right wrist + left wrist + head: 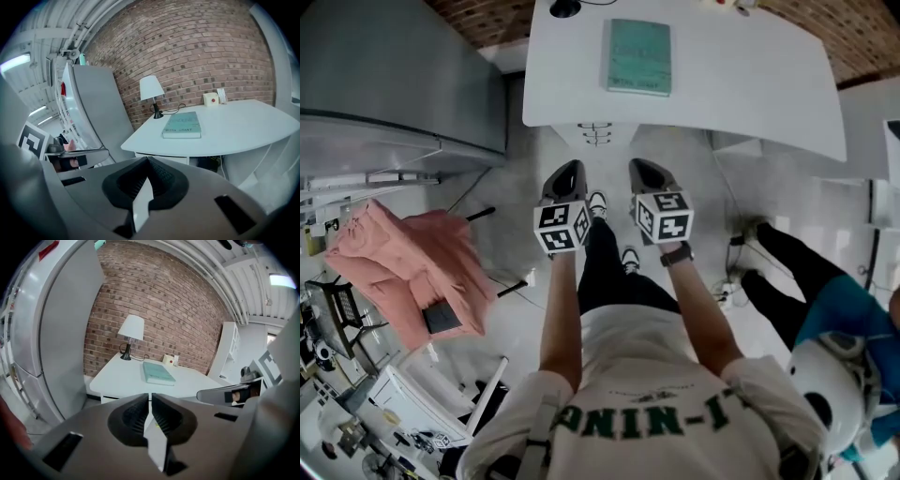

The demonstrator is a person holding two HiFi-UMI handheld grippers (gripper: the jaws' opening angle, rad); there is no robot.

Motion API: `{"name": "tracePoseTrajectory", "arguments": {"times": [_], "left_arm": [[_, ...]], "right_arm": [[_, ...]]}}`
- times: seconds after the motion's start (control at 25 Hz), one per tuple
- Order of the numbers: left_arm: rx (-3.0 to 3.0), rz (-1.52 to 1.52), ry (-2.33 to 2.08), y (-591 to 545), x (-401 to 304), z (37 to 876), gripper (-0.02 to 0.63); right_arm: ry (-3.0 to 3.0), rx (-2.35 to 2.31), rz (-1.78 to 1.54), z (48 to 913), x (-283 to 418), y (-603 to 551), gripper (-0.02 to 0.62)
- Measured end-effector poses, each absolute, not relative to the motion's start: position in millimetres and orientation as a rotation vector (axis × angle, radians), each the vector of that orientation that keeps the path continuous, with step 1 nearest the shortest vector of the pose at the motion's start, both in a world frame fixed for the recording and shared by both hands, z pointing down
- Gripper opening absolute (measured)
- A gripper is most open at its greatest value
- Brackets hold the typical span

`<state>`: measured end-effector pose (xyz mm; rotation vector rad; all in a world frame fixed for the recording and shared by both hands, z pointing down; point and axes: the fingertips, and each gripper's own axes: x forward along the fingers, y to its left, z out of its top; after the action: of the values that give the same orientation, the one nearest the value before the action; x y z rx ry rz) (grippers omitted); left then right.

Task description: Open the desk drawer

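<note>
Home-style room: brick wall, white desk, lamp, fridge

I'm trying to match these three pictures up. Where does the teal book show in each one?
Head view: the teal book lies near the top edge, slightly right of centre.
Left gripper view: the book sits about mid-picture, just above the jaws.
Right gripper view: the book sits right of centre, at mid height.
Shared landmark: the white desk that it lies on, seen in all three views.
</note>
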<state>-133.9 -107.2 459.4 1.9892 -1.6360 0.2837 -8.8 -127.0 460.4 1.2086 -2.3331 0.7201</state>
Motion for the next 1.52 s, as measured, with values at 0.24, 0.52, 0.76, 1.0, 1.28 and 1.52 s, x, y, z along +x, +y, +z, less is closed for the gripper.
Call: {"name": "tracePoseTrajectory", "arguments": {"times": [0.24, 0.52, 0.76, 1.0, 1.28, 1.52], "left_arm": [[1.963, 0.288, -1.577, -126, -128, 499, 0.0], [1.88, 0.244, -1.546, -140, -122, 557, 0.002], [1.84, 0.2, -1.477, -153, -112, 608, 0.002], [1.804, 0.141, -1.43, -174, -109, 655, 0.019], [1.717, -0.036, -1.377, -202, -106, 695, 0.069], [1.622, -0.2, -1.325, -223, -115, 720, 0.131]], "right_arm": [[-2.288, 1.211, 0.774, 491, -10, -141, -0.005], [-2.263, 1.166, 0.785, 531, -15, -144, -0.005], [-2.307, 1.163, 0.825, 563, -17, -142, -0.005], [-2.306, 1.204, 0.876, 599, -9, -141, -0.005], [-2.342, 1.264, 0.903, 617, -2, -139, -0.005], [-2.323, 1.307, 0.945, 640, -4, -133, -0.005]]}}
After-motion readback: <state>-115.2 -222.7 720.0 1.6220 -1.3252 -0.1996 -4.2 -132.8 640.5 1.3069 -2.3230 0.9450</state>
